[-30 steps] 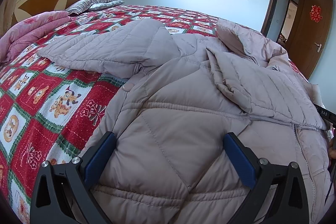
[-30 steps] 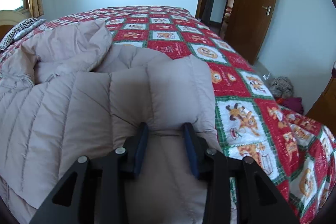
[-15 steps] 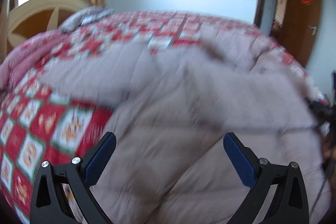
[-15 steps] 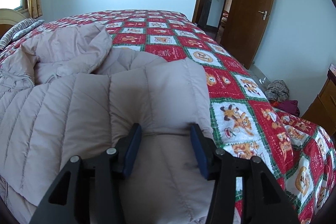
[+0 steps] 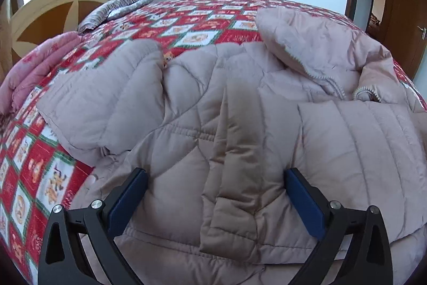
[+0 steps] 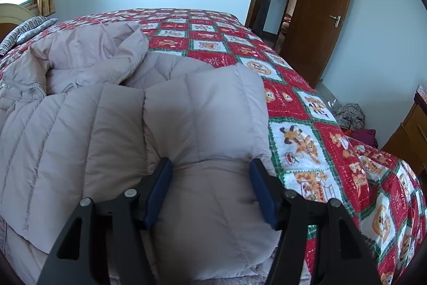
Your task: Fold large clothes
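A large pale-pink quilted down coat (image 5: 240, 124) lies spread on the bed, hood (image 5: 315, 44) at the far side. One sleeve (image 5: 106, 103) stretches out to the left. The other sleeve (image 6: 202, 108) is folded over the body. My left gripper (image 5: 213, 194) is wide open over the coat's lower body, holding nothing. My right gripper (image 6: 210, 186) is open, its blue pads (image 6: 160, 186) either side of the folded sleeve's end, not pinching it.
The bed has a red, white and green cartoon quilt (image 6: 307, 108). A pink blanket (image 5: 34, 71), striped pillow (image 5: 117, 7) and headboard (image 5: 53, 4) are at the left. A wooden door (image 6: 320, 26), a clothes pile (image 6: 352, 116) and a wooden cabinet (image 6: 411, 135) are at the right.
My right gripper's jaws have opened, releasing the sleeve folded on the coat. My left gripper, still open, has swung right over the coat's body.
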`<move>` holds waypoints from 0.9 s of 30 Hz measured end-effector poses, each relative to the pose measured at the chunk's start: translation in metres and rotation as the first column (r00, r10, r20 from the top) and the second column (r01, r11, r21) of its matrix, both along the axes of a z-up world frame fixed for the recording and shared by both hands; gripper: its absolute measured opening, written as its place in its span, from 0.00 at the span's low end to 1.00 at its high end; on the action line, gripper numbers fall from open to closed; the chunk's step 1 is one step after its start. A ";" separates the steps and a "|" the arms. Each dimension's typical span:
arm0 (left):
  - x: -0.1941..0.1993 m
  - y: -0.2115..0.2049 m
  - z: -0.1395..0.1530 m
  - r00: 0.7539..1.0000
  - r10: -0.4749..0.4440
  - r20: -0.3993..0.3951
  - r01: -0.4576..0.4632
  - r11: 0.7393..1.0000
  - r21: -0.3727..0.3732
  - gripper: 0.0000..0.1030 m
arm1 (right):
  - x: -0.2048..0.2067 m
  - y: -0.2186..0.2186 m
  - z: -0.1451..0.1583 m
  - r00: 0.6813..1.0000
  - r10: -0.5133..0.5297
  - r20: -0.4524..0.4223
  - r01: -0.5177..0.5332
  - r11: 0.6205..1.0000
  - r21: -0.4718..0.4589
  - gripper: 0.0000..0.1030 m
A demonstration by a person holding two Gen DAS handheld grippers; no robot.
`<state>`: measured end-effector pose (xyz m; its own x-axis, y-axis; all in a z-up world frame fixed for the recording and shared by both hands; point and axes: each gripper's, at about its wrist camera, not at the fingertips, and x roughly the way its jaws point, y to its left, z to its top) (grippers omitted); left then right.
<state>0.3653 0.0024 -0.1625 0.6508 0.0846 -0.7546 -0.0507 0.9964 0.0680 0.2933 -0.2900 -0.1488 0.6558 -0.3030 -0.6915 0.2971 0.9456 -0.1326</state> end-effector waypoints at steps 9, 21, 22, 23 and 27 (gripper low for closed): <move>-0.030 0.130 0.063 0.972 0.138 0.189 -0.108 0.981 -0.160 0.99 | 0.000 -0.002 0.000 1.000 0.004 0.011 -0.004 1.000 0.016 0.65; 0.056 0.347 0.020 0.813 0.582 0.029 -0.530 0.760 -0.376 0.99 | -0.001 -0.002 0.000 1.000 0.004 0.011 -0.004 1.000 0.018 0.66; 0.061 0.353 0.012 0.813 0.582 0.003 -0.531 0.744 -0.406 0.99 | -0.001 -0.003 0.000 1.000 0.004 0.012 -0.004 1.000 0.020 0.66; 0.066 0.357 0.002 0.816 0.578 -0.036 -0.531 0.722 -0.444 0.91 | -0.001 -0.003 0.001 1.000 0.004 0.012 -0.004 1.000 0.020 0.66; 0.065 0.354 -0.010 0.798 0.603 -0.002 -0.553 0.731 -0.401 0.60 | -0.001 -0.003 0.001 1.000 0.004 0.014 -0.004 1.000 0.024 0.66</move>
<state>0.4307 0.3564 -0.1727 0.6538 0.2120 -0.7263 -0.6075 0.7194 -0.3369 0.2927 -0.2931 -0.1480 0.6665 -0.2838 -0.6893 0.2950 0.9496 -0.1057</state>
